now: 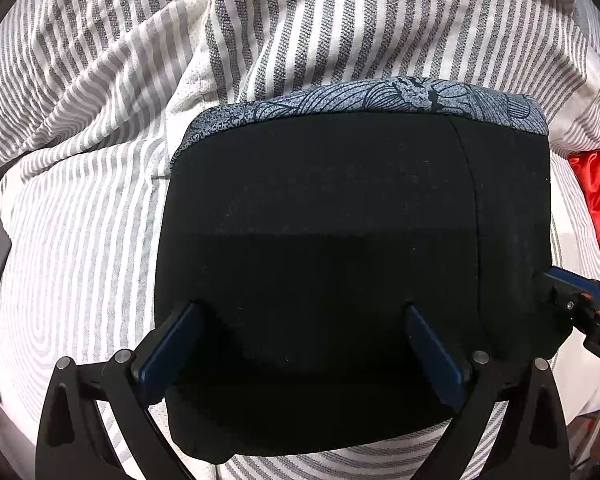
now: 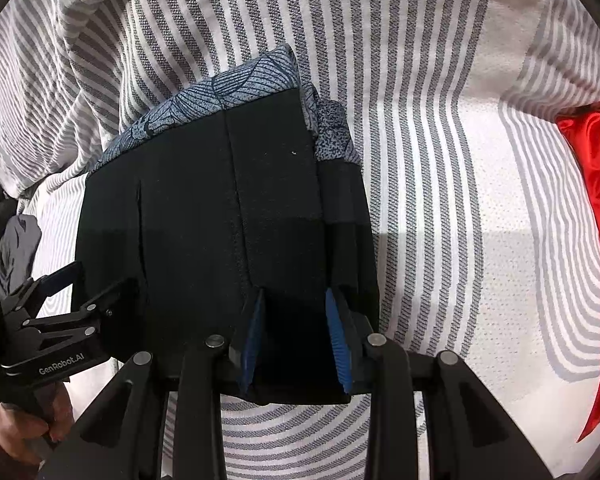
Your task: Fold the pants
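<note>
The black pants [image 1: 320,240] lie folded into a compact rectangle on the striped bedding, with a blue patterned band [image 1: 380,96] along the far edge. They also show in the right wrist view [image 2: 204,208]. My left gripper [image 1: 304,312] is open, its blue pads spread wide over the near part of the pants. My right gripper [image 2: 296,296] is open over the near right corner of the fold, its pads apart with black cloth between and beneath them. The right gripper shows at the right edge of the left wrist view [image 1: 572,296]; the left gripper shows at the left of the right wrist view [image 2: 80,284].
Grey-and-white striped bedding [image 1: 100,220] covers the surface, rumpled at the far left. A red satin cloth [image 2: 596,208] lies at the right. A dark grey garment [image 2: 16,248] lies at the left edge.
</note>
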Demonstrator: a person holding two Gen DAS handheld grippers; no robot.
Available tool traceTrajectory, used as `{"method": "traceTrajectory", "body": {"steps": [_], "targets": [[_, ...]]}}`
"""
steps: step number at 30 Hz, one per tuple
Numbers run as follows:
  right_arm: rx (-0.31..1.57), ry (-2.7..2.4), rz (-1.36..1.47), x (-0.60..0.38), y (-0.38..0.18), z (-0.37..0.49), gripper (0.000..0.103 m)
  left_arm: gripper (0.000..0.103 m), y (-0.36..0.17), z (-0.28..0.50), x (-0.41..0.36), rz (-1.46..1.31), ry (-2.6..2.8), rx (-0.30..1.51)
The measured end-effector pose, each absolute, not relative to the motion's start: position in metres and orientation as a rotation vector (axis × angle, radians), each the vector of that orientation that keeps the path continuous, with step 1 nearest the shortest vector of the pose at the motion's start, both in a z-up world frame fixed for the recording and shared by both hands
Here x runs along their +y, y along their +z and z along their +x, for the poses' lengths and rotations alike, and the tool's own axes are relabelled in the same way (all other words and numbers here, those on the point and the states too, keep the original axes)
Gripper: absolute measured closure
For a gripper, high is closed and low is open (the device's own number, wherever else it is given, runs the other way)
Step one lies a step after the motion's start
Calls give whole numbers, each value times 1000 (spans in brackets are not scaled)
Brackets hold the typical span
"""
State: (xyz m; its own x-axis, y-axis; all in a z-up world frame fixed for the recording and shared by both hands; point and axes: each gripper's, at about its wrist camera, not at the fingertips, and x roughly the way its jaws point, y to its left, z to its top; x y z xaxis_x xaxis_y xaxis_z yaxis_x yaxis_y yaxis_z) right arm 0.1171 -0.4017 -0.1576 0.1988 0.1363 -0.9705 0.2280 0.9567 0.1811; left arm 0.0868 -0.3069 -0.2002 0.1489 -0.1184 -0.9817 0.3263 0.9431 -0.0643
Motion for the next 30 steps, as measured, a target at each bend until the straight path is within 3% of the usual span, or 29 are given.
{"method": "traceTrajectory", "body": {"steps": [18, 21, 22, 23, 24, 30], "targets": [[1349, -49, 404, -417, -153, 109, 64, 2, -200, 92, -297, 140, -319, 1408], [1350, -55, 429, -421, -151, 106, 58, 2, -198, 92, -296, 146, -329, 1413], [1355, -68, 421, -422, -151, 105, 45, 2, -199, 92, -295, 146, -328, 1415], [1379, -109, 397, -424, -153, 104, 26, 2, -199, 92, -295, 148, -325, 1418], [1397, -128, 412, -428, -156, 102, 21, 1, -200, 93, -294, 145, -321, 1424], [1366, -140, 501, -439, -149, 81, 21, 1, -202, 93, -294, 145, -321, 1418]]}}
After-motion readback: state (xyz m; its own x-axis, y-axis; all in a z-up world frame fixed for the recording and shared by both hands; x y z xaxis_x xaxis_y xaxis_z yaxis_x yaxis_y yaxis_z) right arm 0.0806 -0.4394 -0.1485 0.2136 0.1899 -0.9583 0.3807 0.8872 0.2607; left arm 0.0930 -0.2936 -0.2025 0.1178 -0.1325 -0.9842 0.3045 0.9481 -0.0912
